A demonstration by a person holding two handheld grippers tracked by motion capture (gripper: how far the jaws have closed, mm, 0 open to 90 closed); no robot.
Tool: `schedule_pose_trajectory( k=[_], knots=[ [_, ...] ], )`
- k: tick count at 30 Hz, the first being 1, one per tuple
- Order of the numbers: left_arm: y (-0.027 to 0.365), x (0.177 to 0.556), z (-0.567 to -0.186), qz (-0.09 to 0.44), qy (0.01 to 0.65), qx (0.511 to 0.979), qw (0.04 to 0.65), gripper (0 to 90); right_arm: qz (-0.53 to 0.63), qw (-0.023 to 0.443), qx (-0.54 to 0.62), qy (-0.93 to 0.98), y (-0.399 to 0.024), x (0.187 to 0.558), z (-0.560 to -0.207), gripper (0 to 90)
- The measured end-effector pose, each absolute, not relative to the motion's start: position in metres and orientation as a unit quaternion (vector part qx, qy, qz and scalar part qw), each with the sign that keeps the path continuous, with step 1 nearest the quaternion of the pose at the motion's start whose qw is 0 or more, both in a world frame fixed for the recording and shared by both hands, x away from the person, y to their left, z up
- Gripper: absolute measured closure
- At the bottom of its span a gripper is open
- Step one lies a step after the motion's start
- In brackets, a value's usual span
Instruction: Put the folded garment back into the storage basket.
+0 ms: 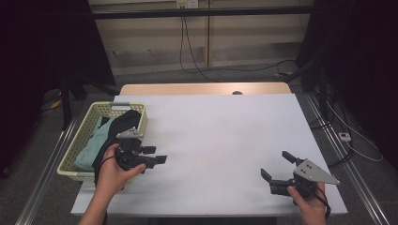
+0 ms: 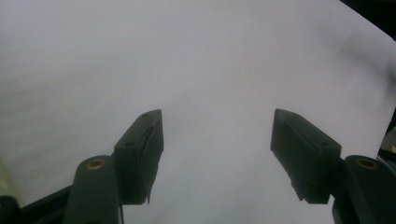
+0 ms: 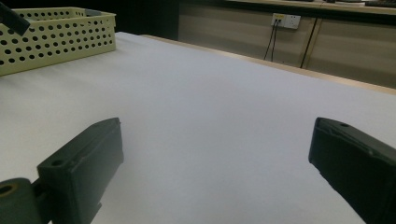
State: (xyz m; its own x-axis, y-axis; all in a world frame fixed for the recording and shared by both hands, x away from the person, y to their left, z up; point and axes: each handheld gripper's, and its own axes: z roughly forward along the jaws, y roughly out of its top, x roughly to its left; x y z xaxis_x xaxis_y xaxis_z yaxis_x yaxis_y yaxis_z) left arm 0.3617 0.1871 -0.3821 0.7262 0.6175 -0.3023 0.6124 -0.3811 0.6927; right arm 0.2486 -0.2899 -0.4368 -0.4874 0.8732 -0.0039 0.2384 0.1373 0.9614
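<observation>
From the high view, a pale yellow perforated basket (image 1: 92,123) sits at the desk's (image 1: 220,140) left edge, holding folded clothes: a dark garment (image 1: 123,123) draped over a teal one (image 1: 95,146). The left gripper (image 1: 156,155) hovers just beside the basket's right wall, over bare desk, its fingers spread and empty. The right gripper (image 1: 277,165) rests near the front right corner, fingers wide apart, holding nothing. The clothes look soft, light and limp; I judge they will sag and unfold when lifted, so a pinch on a thick folded edge or a bunched ridge of the dark garment should hold best. The person's hand covers the basket's near right corner, and how many pieces lie under the dark cloth is hard to tell.

In the left gripper view, the fingers (image 2: 140,154) stand apart over plain white desk, slightly blurred.

In the right gripper view, the spread fingers (image 3: 84,168) frame empty desk; the basket (image 3: 56,39) stands well apart near the far left, its contents hidden behind the wall.
</observation>
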Motion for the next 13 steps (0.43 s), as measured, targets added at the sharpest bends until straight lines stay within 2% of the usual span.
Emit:
schedule_pose_trajectory(
  k=[13],
  knots=[
    [0.187,0.353,-0.402,-0.013,0.362,0.839,0.406,33.9,0.517,0.307,0.402,0.691,-0.291,0.250,-0.437,3.1]
  ],
)
